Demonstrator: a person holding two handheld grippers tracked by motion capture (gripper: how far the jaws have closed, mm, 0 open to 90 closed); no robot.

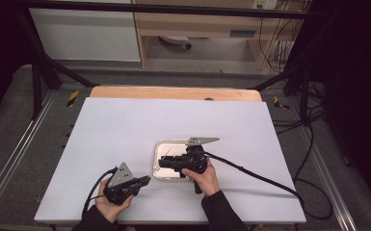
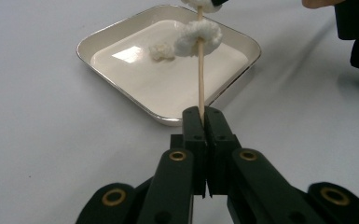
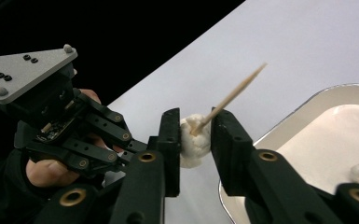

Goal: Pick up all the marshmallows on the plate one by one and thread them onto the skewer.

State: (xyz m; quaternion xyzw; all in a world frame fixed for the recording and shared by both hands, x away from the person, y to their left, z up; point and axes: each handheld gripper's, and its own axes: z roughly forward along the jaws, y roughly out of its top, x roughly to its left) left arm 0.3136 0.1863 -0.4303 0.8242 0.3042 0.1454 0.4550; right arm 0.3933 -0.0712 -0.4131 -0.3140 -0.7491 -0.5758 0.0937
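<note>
My left gripper (image 2: 204,114) is shut on the lower end of a thin wooden skewer (image 2: 200,79), which rises over a shallow silver tray (image 2: 98,37). One white puffy piece (image 2: 198,37) is threaded on the skewer. Higher up, a second white piece (image 3: 193,140) sits between the pads of my right gripper (image 3: 196,119), and both pads touch it. The skewer's point (image 3: 260,67) sticks out past that piece. Another white piece (image 2: 161,50) lies loose in the tray. In the high view, my left gripper (image 1: 144,181) is near the front and my right gripper (image 1: 166,162) is over the tray (image 1: 157,159).
The tray sits near the middle of a white table cover (image 1: 125,130), with open surface to the left and behind it. A black cable (image 1: 260,177) trails right from my right gripper. A wooden table edge (image 1: 173,92) and black frame posts (image 1: 38,82) lie beyond.
</note>
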